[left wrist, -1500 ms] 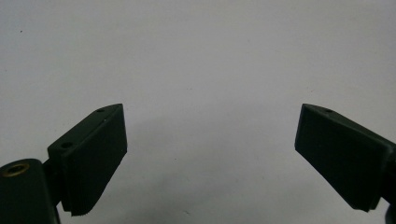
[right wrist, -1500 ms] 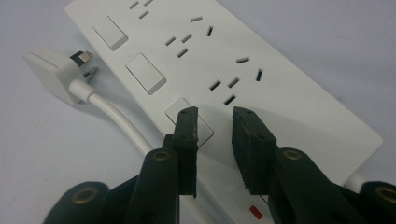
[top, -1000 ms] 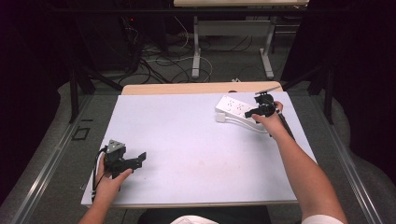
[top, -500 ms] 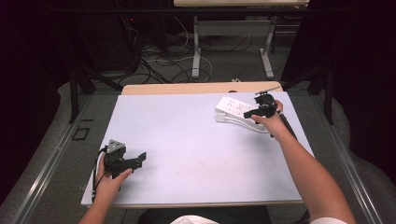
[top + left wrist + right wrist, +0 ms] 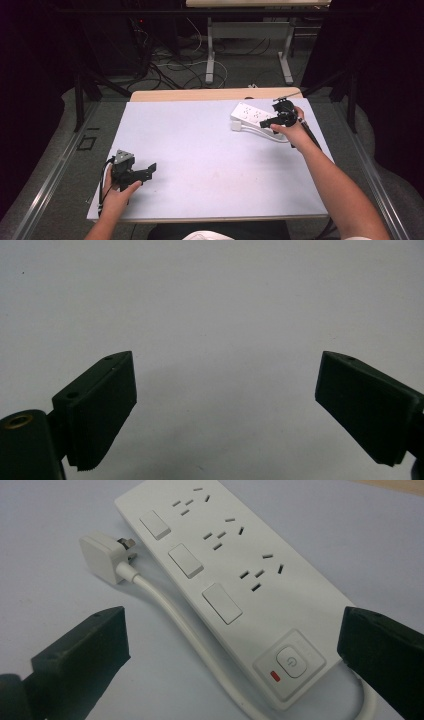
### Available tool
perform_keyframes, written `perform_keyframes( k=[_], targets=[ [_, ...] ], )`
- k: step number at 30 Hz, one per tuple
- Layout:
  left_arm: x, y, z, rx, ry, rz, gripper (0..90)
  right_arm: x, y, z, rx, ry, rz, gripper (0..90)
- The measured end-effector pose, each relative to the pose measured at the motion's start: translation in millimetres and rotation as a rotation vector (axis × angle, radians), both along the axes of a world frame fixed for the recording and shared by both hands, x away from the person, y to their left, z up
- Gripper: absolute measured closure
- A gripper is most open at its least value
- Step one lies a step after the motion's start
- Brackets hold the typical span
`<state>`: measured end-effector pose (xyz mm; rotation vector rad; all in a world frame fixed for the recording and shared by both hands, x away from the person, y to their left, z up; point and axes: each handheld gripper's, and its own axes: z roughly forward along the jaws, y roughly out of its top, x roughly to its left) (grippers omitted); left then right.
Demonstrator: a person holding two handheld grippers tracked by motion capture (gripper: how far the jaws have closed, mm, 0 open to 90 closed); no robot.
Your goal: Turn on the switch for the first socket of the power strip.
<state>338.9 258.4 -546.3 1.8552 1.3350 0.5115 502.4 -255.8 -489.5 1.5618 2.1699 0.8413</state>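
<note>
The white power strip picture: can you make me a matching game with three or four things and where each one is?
Things:
1. White plastic power strip
2. White square plug
3. Round power button
4. Left gripper

Places or states:
A. Lying loose on the table, beside the strip
B. At the strip's near end, next to a small red light
C. Far right part of the pale table
D. Near left part of the table, open, nothing between its jaws

Pairs: 1-C, 2-A, 3-B, 4-D

No readable text; power symbol on power strip (image 5: 235, 587) main button (image 5: 290, 660).
</note>
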Motion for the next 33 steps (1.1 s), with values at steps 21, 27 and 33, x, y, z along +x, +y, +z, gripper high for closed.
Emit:
perform_keyframes(
  k=[21,27,33],
  targets=[
    [-0.2,0.0,-0.2,0.003,0.008,-0.003,9.5,-24.4,-3.8,11.6,0.016,-0.009,0.020,0.0],
    [0.4,-0.6,-1.4,0.007,0.015,-0.001,9.5,-27.9,-3.5,11.7,0.023,-0.015,0.029,0.0],
    [0.6,-0.6,-1.9,0.016,0.024,-0.006,10.2,-29.5,-5.9,6.3,0.030,-0.007,0.028,0.0]
  ],
)
